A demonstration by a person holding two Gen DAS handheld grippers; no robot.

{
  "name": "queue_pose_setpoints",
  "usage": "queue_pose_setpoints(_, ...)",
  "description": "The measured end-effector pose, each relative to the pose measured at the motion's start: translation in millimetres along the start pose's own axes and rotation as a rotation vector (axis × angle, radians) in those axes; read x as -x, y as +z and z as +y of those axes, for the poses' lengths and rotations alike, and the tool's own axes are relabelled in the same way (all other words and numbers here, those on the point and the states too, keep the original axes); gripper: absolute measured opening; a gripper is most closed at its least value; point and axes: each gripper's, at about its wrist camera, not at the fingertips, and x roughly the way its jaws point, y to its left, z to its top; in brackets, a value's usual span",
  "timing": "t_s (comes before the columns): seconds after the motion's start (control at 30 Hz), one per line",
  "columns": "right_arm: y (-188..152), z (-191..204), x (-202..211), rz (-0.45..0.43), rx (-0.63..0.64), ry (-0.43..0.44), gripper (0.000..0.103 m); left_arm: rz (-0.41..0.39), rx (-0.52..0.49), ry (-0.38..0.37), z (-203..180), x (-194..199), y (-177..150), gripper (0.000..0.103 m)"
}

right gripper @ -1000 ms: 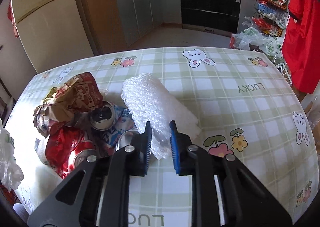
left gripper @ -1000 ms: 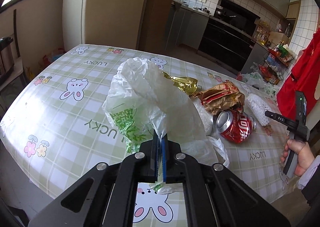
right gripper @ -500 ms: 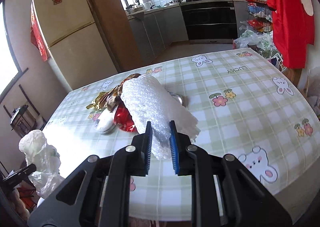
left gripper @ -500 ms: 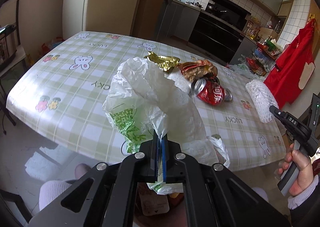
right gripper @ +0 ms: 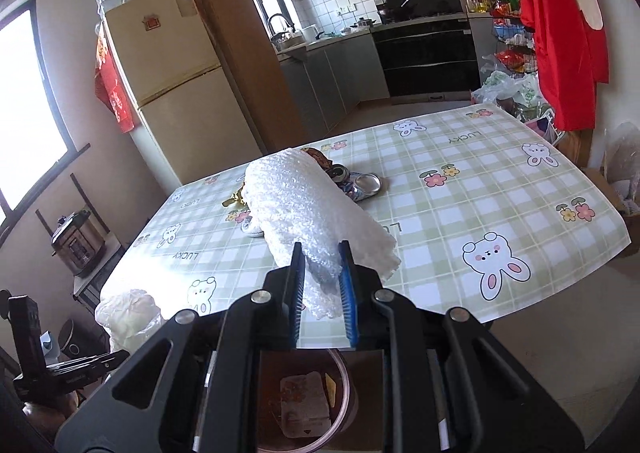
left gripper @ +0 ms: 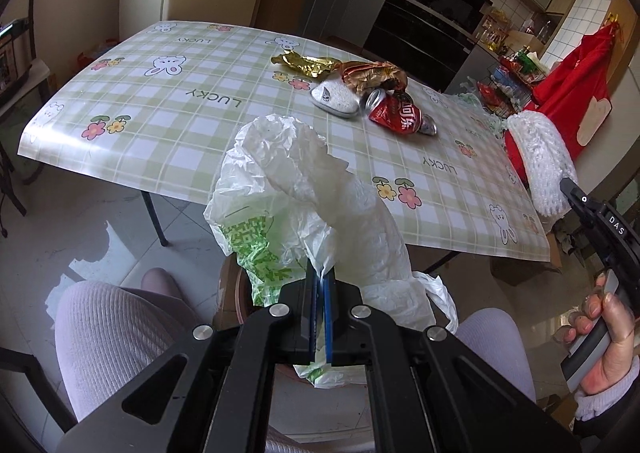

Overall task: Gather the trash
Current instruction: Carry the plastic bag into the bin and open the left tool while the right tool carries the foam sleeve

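- The left gripper (left gripper: 319, 303), off the table's near edge, is clamped tight on a crumpled white plastic bag (left gripper: 304, 209) with green print.
- The right gripper (right gripper: 323, 285) pinches a roll of white bubble wrap (right gripper: 304, 205) above a round brown bin (right gripper: 304, 405) holding a flat packet.
- On the table (left gripper: 168, 121), mid-way: a crushed red can (left gripper: 398, 115), a white pouch (left gripper: 334, 95), then crumpled wrappers (left gripper: 372, 75) nearer the far edge.

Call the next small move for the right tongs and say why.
Probably lower the right tongs a little toward the round bin directly beneath, then release. They are shut on the bubble wrap roll, which hangs past the table edge, and the bin already holds some trash.
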Motion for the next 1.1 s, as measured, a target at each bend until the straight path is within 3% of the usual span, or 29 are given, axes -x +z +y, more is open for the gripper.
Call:
queue_pose_setpoints(0.2, 8.7, -7.3, -1.8, -0.01, -0.014, -0.003, 0.02, 0.032, -0.015, 0.012, -7.9, -16.3, 6.1, 0.003)
queue_pose_setpoints(0.6, -7.7, -16.9, -27.9, 0.059, -0.044, -0.011, 0.02, 0.185, -0.062, 0.001, -18.7, -62.0, -3.4, 0.007)
queue_pose_setpoints(0.67, -7.5, -19.0, -28.0, 0.061, -0.05, -0.013, 0.02, 0.197, -0.061, -0.01, -18.5, -66.4, -2.3, 0.021)
queue_pose_setpoints(0.87, -8.9, -20.5, -27.4, 0.074, -0.053, -0.011, 0.02, 0.16, -0.038, 0.009, -13.8, -62.7, 1.5, 0.043)
queue_pose_setpoints(0.9, -9.4, -19.7, -27.1, 0.078, -0.052, -0.008, 0.02, 0.144, -0.032, 0.016, -12.1, -59.7, 3.3, 0.045)
queue_pose_setpoints(1.1, -23.4, -4.6, -25.8, 0.144, 0.012, 0.014, 0.02, -0.021, -0.014, 0.124, 0.5, -25.3, 20.9, 0.083)
